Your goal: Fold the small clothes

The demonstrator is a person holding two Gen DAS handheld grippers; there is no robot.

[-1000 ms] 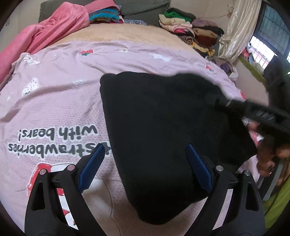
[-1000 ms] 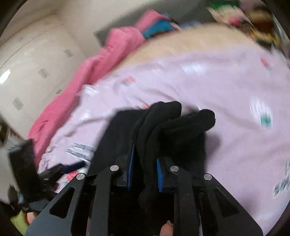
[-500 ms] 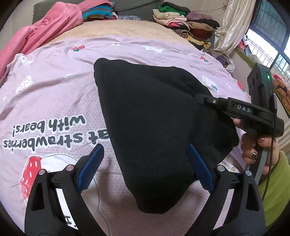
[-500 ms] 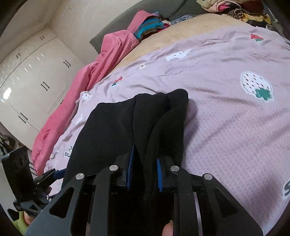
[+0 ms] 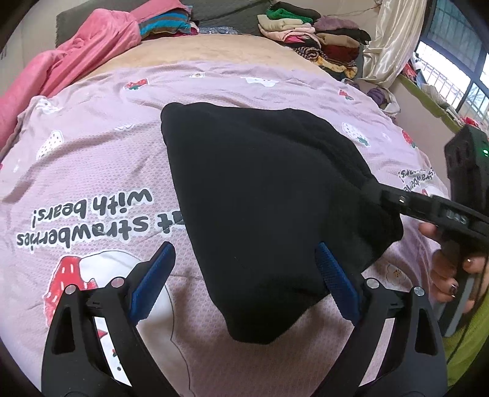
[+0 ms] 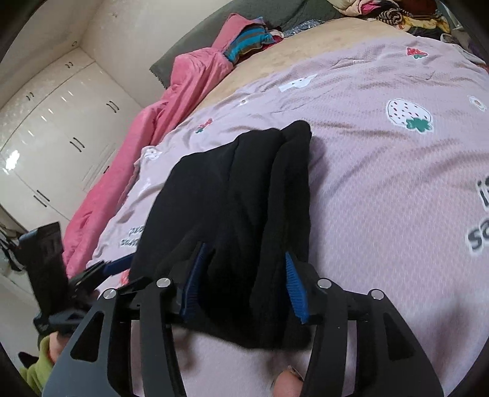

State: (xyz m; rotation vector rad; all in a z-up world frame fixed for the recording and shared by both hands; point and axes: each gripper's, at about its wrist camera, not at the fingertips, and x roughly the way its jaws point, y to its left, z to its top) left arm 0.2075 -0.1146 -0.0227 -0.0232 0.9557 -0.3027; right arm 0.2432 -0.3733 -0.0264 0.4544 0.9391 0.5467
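Note:
A black garment [image 5: 262, 198] lies folded on the pink strawberry-print bedspread [image 5: 91, 158]. My left gripper [image 5: 244, 278] is open, its blue pads either side of the garment's near end, holding nothing. My right gripper [image 6: 241, 284] is open, its jaws spread around the garment's thick folded edge [image 6: 244, 195]. The right gripper also shows in the left wrist view [image 5: 397, 201] at the garment's right side.
A pink blanket [image 5: 61, 64] and striped clothes [image 5: 165, 26] lie at the bed's far left. A stack of folded clothes [image 5: 311, 33] sits at the far right by a curtain [image 5: 388, 45]. White wardrobes [image 6: 55, 128] stand left of the bed.
My right gripper was shut on the black garment's folded edge and has opened, leaving the fold lying on the bed. The left gripper stayed open and barely moved.

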